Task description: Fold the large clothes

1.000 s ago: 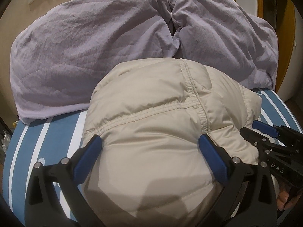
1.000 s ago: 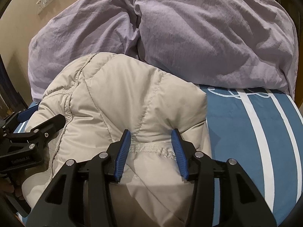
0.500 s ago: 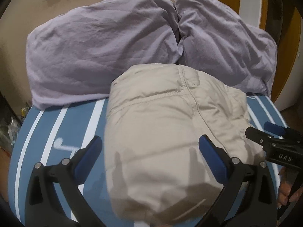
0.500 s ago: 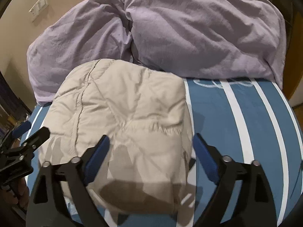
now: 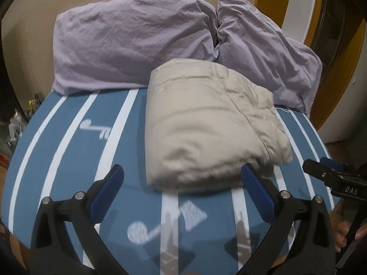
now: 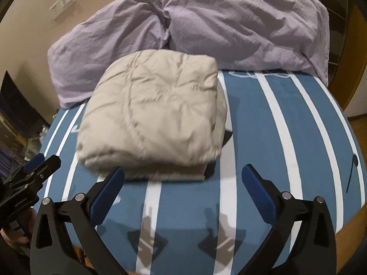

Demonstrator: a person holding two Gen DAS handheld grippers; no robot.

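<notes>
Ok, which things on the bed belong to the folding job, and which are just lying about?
Part of the job:
- folded beige puffer jacket
- left hand-held gripper, open
- right hand-held gripper, jaws just opened, nothing between them

Just lying about:
- two lilac pillows
- blue striped bedcover
- wall socket plate

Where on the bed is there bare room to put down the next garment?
Bare striped sheet lies right of the folded jacket, and also left of it and along the near edge. The far end is crowded by the purple pillows.
</notes>
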